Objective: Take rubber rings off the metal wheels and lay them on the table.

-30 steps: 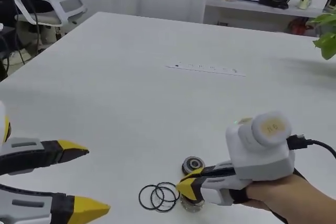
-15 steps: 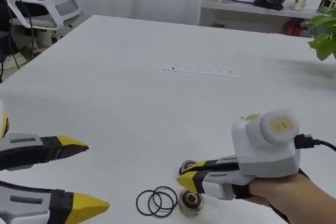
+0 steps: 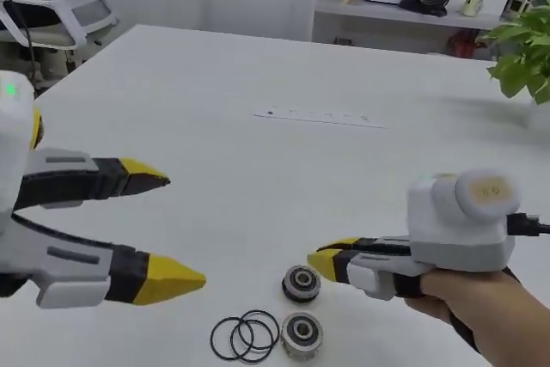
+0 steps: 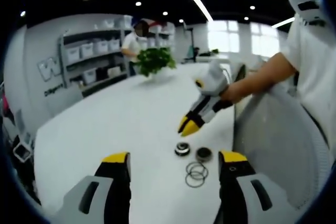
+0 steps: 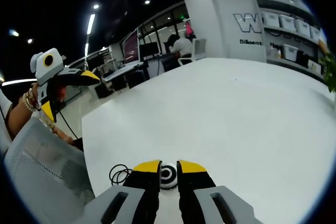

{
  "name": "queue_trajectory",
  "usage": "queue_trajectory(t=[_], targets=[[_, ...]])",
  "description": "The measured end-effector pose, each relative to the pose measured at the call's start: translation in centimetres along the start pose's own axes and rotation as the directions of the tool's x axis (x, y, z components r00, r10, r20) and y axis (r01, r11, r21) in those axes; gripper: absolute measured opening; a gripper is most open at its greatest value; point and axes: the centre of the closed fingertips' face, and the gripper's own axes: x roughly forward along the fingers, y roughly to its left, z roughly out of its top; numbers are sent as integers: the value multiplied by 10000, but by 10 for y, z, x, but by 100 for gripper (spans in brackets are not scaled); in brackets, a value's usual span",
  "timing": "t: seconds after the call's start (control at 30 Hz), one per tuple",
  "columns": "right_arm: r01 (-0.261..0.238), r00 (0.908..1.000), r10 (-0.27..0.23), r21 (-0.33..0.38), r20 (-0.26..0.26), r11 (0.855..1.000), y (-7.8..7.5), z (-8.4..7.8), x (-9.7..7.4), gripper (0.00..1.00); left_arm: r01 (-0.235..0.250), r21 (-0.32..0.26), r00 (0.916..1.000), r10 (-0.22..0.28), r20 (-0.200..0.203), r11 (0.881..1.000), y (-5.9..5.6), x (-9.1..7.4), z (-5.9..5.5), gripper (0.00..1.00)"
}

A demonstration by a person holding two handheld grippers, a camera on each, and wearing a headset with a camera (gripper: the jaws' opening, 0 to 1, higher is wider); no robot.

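Drawn back toward the right of the head view, the right gripper (image 3: 322, 259) leaves both metal wheels (image 3: 302, 283) uncovered, its jaws nearly together and empty. At the left the left gripper (image 3: 185, 231) gapes wide. Three rubber rings (image 3: 247, 335) lie overlapping on the table (image 3: 258, 169) at lower centre, just left of the nearer wheel.

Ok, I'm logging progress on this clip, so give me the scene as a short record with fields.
left gripper: open, empty, above the table
right gripper: jaws close together, empty, tip beside the far wheel
metal wheels: two, far wheel and near wheel, lying apart
rubber rings: overlapping loops flat on the table, left of the near wheel
rings still on wheels: cannot tell
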Motion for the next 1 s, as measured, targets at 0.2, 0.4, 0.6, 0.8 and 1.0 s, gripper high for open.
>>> queue_trajectory(t=[0.2,0.4,0.6,0.8,1.0], targets=[[185,9997,-184,45,-176,9998,-6,-6,-1,10,208,511,9997,-215,129,9985,5,12,19,70],[263,9973,-279,-234,-681,9994,-9,-18,0,10,570,931,9980,-592,214,9940,0,30,37,70],[222,9906,-278,-428,-1341,9988,-11,-35,1,12,891,1204,9948,-943,378,9887,-5,55,53,69],[59,9871,-159,-628,-1590,9980,-7,-40,2,13,1352,1475,9890,-1424,394,9798,-10,86,52,66],[-55,9848,-87,-817,-1734,9966,-5,-44,2,13,1730,1278,9836,-1781,298,9766,-6,106,32,63]])
